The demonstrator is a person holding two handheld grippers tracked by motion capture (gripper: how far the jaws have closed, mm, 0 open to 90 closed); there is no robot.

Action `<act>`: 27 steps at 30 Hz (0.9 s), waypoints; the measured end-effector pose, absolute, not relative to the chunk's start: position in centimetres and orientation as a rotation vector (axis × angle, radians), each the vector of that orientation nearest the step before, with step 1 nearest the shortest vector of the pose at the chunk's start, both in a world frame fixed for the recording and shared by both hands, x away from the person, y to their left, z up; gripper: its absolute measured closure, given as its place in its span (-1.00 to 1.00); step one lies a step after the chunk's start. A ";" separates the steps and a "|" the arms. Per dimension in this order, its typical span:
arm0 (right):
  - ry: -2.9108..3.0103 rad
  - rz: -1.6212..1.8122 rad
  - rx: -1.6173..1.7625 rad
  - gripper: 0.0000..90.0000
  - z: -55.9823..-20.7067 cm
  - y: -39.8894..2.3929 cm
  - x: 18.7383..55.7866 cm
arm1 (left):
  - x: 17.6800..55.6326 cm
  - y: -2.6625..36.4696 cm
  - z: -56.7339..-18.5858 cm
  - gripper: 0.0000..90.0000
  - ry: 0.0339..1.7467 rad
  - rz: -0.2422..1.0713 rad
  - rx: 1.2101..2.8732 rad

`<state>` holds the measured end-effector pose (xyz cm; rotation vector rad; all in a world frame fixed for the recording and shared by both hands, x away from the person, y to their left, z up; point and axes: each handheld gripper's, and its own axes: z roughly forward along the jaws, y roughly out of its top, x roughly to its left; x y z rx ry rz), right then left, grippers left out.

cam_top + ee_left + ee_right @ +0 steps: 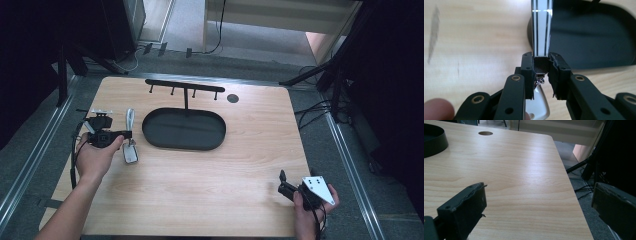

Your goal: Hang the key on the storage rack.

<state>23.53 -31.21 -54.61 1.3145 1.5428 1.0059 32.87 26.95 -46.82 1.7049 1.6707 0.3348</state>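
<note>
Left side of the high view: the left gripper sits in the person's left hand, over the wooden table, just left of the black oval tray. Its jaws are clamped on a lanyard, a white strap with dark stripes. In the left gripper view the strap rises straight up from between the two jaws to the top edge of the frame, and both pads press on its dark mesh end piece. A small metal clip hangs just below the pinch point. Below that, a white badge holder shows at the bottom centre of the frame, partly hidden by the jaws. In the high view the badge holder lies at or just above the tabletop, below the gripper; contact with the wood cannot be told.

The tray carries a thin post with a horizontal hook bar at upper centre of the high view. A round hole in the tabletop sits just right of the bar.

Lower right of the high view: the right gripper is held in the right hand near the table's front right corner, well apart from the lanyard. In the right gripper view its jaws stand wide apart with bare wood between them, nothing held.
</note>
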 end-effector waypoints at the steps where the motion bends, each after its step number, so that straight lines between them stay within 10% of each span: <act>1: 1.543 1.006 1.315 -1.00 -54.6 -31.2 23.5 | 32.9 27.0 -46.8 0.67 1.671 0.335 1.705; 27: 1.544 0.999 1.310 -1.00 -54.6 -31.2 23.5 | 31.1 24.4 -43.4 0.67 1.120 0.535 1.592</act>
